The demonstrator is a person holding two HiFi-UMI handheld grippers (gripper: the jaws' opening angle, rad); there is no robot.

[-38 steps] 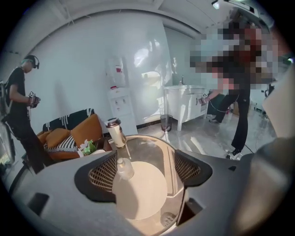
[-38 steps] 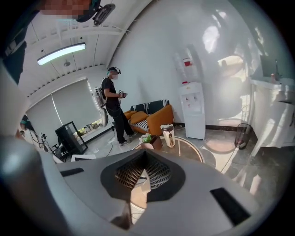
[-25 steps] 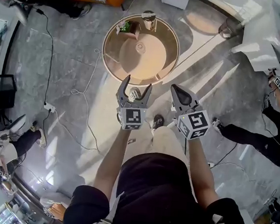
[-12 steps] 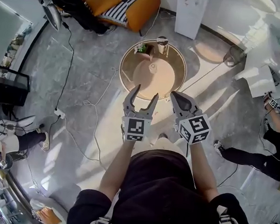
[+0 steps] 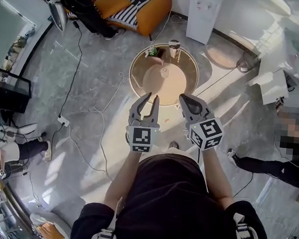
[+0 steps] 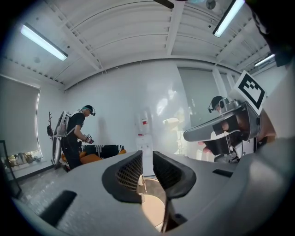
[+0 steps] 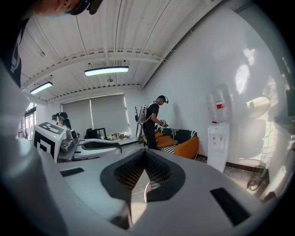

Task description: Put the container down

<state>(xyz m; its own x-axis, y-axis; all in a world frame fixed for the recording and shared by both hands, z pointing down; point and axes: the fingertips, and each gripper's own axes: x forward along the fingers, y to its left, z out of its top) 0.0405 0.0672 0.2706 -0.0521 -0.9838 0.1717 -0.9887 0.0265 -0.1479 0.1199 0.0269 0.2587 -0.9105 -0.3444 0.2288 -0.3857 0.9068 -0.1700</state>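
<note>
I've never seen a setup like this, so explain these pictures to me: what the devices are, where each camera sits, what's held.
A standing person holds a handheld two-finger gripper in each hand. The head view looks down from their head; each of the other two pictures looks along one gripper's fingers. The left gripper has its fingers closing on nothing; the right gripper is shut and empty. Ahead stands a round table carrying a small container and a potted plant.

One round worktop (image 5: pixel 165 89), one potted plant (image 5: pixel 154 51), one container (image 5: pixel 173 46), one orange sofa (image 5: pixel 155 8), one water dispenser (image 5: pixel 204 12) and one monitor (image 5: pixel 5 89) are counted.
</note>
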